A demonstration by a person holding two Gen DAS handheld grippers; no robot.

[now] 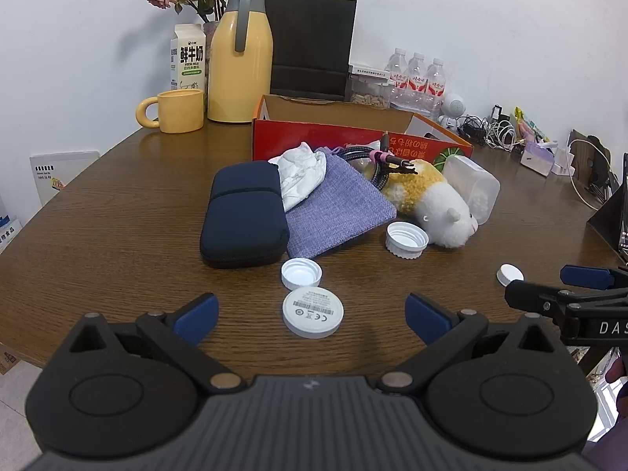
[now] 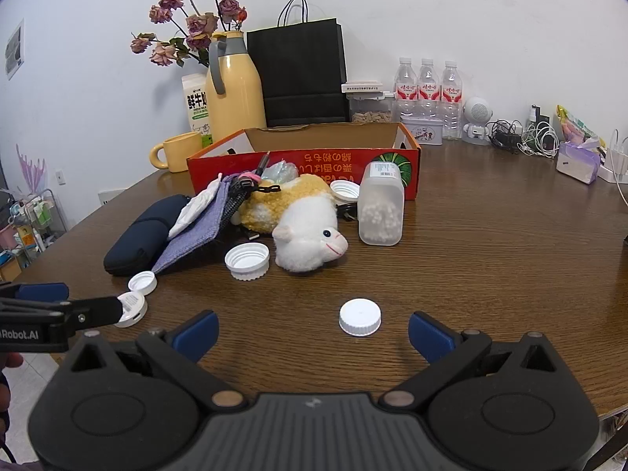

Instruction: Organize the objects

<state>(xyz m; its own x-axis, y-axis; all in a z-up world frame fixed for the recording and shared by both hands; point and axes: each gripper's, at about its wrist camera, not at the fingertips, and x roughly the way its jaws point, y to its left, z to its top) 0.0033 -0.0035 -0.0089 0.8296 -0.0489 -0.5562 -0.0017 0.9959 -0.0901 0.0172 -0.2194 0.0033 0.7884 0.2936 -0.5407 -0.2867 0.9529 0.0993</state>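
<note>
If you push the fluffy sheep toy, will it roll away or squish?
The sheep would probably squish: it looks soft and fuzzy. It likely won't roll, lying slumped on its side on the table. Probably light too, so a push may just slide it.

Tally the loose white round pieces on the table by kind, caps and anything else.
Open-side-up caps: 3
Top-side-up cap: 1
Labelled disc: 1
Total: 5

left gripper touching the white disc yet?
Apart. The left wrist view shows the left gripper open, bare wood between each blue pad and the white disc.
</note>
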